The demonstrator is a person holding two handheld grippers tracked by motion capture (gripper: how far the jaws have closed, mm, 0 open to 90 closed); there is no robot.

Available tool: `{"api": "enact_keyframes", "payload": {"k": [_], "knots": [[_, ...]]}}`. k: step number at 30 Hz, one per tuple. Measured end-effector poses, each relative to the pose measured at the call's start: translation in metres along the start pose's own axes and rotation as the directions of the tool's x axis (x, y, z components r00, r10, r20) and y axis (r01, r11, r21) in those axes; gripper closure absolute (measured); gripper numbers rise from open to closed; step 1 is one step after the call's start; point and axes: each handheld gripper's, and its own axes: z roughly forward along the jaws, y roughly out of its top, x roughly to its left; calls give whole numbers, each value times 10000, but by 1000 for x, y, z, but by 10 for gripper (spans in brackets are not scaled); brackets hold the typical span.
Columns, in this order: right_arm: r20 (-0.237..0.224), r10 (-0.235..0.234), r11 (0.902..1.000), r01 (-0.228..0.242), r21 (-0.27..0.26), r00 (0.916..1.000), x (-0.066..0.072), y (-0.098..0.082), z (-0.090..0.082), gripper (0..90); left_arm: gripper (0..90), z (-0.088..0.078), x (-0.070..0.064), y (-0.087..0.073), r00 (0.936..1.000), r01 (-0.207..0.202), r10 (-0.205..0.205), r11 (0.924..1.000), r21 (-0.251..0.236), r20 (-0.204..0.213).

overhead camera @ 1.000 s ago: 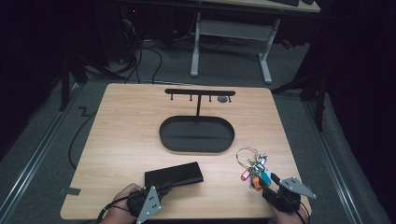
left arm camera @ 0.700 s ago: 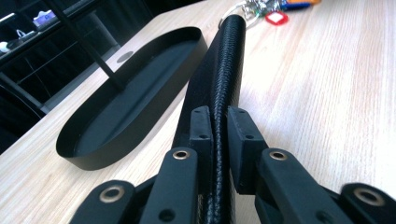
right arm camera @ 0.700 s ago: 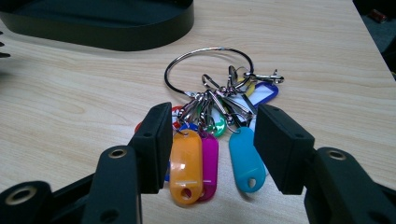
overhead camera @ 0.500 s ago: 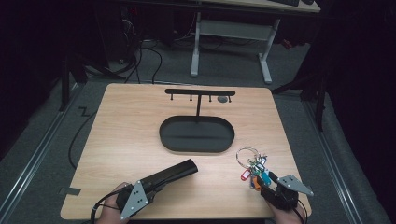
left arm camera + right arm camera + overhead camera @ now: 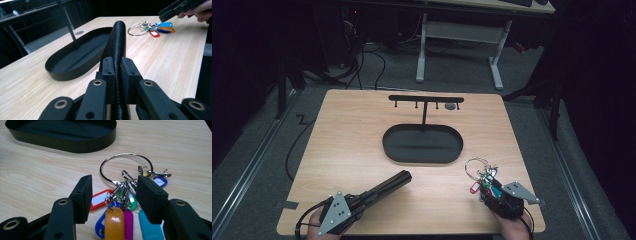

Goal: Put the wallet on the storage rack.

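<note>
Left gripper view has the left gripper (image 5: 117, 77) clamped tight on a black case (image 5: 117, 42); right gripper (image 5: 113, 195) sits spread over the key bunch (image 5: 125, 200) near the table's (image 5: 362, 145) front right corner.

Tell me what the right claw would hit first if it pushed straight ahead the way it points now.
Probably the bunch of coloured plastic key tags on the large metal ring, lying between the open right claw; beyond sits the black oval tray.

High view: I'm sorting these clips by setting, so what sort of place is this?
Probably a lab or workshop recording station, dimly lit: a bare wooden table on grey floor, cables trailing behind it, and a second desk's metal legs beyond.
</note>
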Motion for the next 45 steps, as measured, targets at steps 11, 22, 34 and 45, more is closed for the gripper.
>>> {"api": "enact_keyframes", "payload": {"k": [11, 22, 34, 45], "knots": [[-35, 48, 10000, -48, -31, 10000, 0, 1, 1, 477, 822, -10, 13, -1, 9979, 503, -514, 9983, -291, -383], [-4, 86, 10000, -86, -36, 10000, -2, 0, 0, 477, 823, -2, 21, -7, 9916, 1285, -1278, 9910, 371, -197], [-23, 114, 9999, -114, -10, 9999, -1, 0, 0, 477, 817, 4, 25, -12, 9853, 1702, -1705, 9811, 916, -47], [-64, 100, 9999, -101, -30, 9999, -1, 0, 0, 475, 678, 8, 31, -11, 9839, 1774, -1779, 9648, 1941, -150]]}}
